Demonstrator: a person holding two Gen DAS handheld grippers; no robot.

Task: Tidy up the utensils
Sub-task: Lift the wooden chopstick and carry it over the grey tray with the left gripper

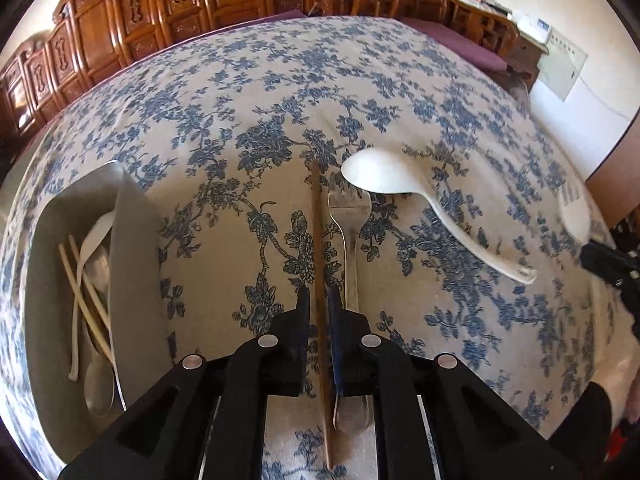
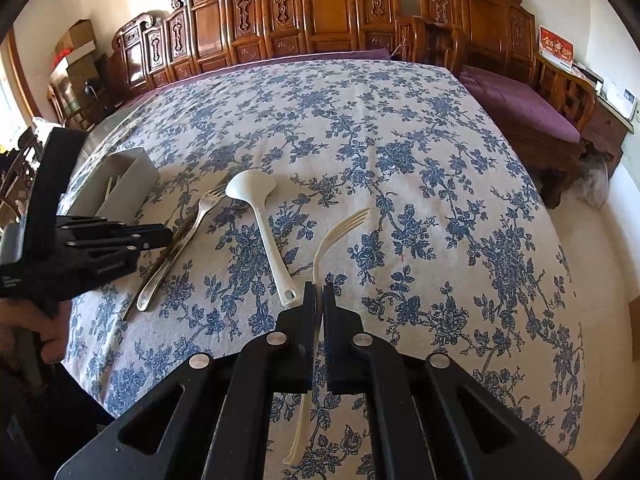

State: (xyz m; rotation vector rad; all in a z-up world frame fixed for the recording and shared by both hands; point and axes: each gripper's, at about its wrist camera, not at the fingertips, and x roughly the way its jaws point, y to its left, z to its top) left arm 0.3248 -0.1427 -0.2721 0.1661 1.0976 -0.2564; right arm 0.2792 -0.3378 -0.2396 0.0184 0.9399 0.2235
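Observation:
My left gripper [image 1: 319, 294] is shut on a brown chopstick [image 1: 318, 220], which runs straight between its fingers low over the flowered cloth. A metal fork [image 1: 348, 216] lies just right of the chopstick, and a white rice spoon [image 1: 376, 176] lies beyond it. In the right wrist view my right gripper [image 2: 319, 288] is shut on the handle of a cream plastic fork [image 2: 344, 224], tines pointing away. The rice spoon [image 2: 256, 192] and metal fork [image 2: 200, 208] lie to its left, under the left gripper [image 2: 170, 236].
A grey utensil box [image 1: 132, 240] stands at the left with a white spoon, cream chopsticks and a metal spoon inside; it also shows as the grey box [image 2: 132, 172]. Carved wooden benches with purple cushions [image 2: 520, 96] ring the table. A person's hand [image 2: 36, 320] holds the left gripper.

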